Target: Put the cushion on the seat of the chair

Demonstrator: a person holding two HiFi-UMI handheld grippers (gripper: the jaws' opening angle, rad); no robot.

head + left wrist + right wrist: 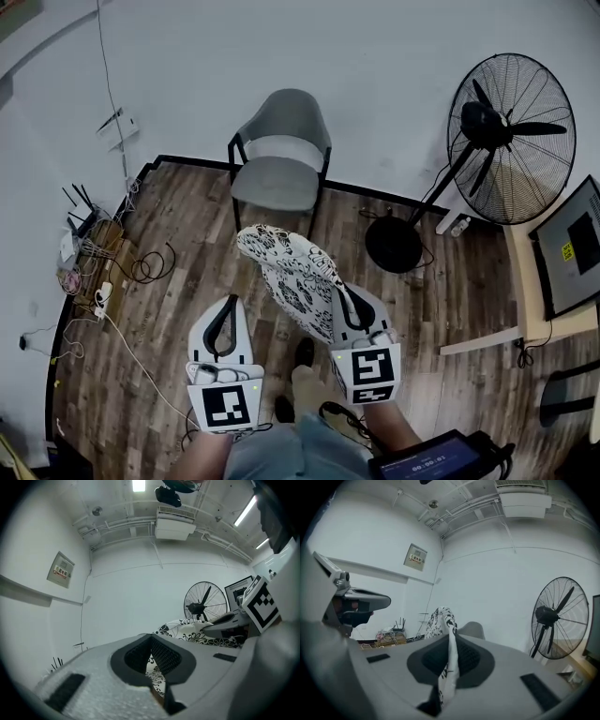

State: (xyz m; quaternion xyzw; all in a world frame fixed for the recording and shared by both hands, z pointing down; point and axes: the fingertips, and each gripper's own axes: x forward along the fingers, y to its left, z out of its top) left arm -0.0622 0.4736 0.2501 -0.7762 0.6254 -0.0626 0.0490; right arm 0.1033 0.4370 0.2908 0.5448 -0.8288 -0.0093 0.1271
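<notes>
I read the left claw (151,638) as clenched on nothing. Grey chair (277,183) stands well ahead of both claws. Patterned cushion (286,267) hangs just right of it, short of the seat, its edge pinched in the right claw (451,637).

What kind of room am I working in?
Probably an office or lab workroom: a monitor on a desk, a large pedestal fan, and a router with tangled cables by the white wall.
</notes>
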